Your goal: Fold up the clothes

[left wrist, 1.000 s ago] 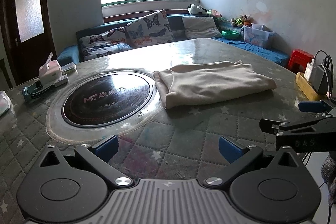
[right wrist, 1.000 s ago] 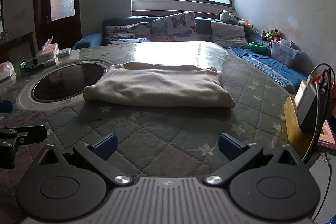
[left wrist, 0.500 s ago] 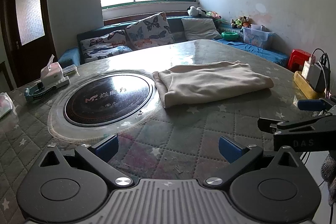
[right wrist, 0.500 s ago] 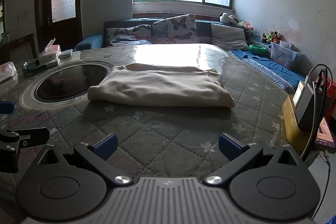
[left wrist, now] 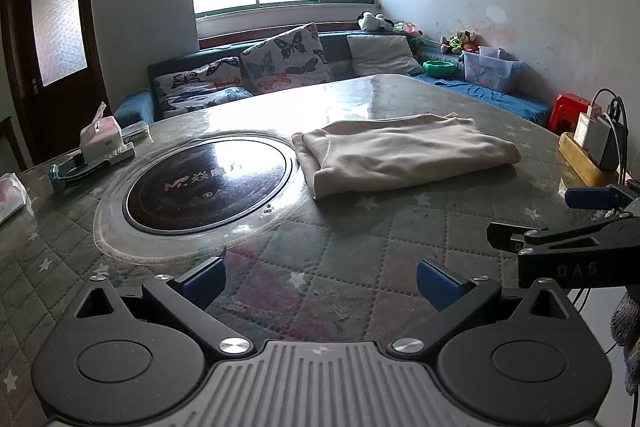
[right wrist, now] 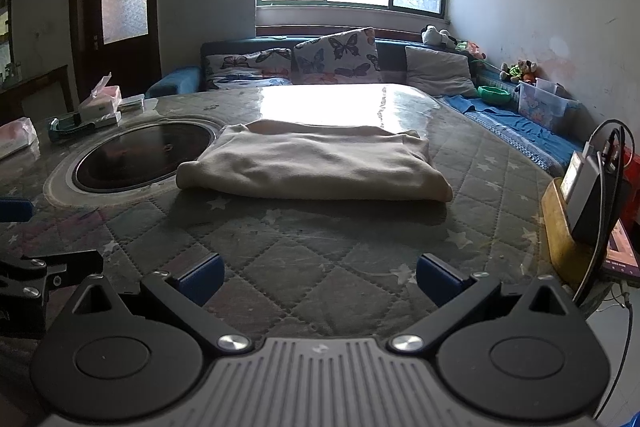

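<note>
table (left wrist: 360,227): we see a quilted star cover under clear film.
hob (left wrist: 208,183): round, dark, sunk in the table.
cloth (left wrist: 404,151): folded, beige, just right of the hob.
left gripper (left wrist: 320,279): our jaws wide, empty.
right gripper (right wrist: 318,277): our jaws wide, empty.

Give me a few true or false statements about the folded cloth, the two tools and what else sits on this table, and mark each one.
1. The beige cloth lies folded on the table. True.
2. The left tool is clamped on the cloth. False: its fingers are spread wide and empty, well short of the cloth.
3. The right tool is open and holds nothing. True.
4. The cloth covers the whole round black cooktop. False: it lies beside the cooktop, at most overlapping its clear rim.
5. A tissue box stands on the table beyond the cooktop. True.
</note>
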Available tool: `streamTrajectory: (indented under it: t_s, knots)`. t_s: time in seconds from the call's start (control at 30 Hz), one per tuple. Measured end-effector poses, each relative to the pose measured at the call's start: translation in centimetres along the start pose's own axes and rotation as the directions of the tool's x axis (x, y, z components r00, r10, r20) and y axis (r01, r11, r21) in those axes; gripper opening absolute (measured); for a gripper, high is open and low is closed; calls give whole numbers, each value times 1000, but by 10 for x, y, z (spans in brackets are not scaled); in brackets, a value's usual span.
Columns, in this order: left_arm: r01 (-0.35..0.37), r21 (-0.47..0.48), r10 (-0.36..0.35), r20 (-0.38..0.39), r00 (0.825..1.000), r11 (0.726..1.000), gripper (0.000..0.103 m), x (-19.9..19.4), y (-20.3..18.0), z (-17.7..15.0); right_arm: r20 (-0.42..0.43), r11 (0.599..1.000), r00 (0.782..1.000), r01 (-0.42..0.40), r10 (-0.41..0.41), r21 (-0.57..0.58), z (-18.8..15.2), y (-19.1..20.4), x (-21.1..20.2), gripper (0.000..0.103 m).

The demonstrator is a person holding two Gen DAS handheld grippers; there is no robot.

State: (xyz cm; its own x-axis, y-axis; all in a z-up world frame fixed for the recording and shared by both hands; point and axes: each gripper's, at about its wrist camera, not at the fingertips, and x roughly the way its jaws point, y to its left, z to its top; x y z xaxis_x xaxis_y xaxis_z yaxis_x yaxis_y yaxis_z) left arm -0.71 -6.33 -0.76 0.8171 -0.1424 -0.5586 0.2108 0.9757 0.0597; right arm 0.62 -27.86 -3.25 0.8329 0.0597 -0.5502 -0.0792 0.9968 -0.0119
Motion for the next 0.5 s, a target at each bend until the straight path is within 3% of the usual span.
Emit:
streamTrajectory:
  t_s: [0.5]
  knots:
    - [12,-10,-13,-28,1000,1000,103,19,2,9,-20,1000,1000,-2,2,17,6,-5,18,103]
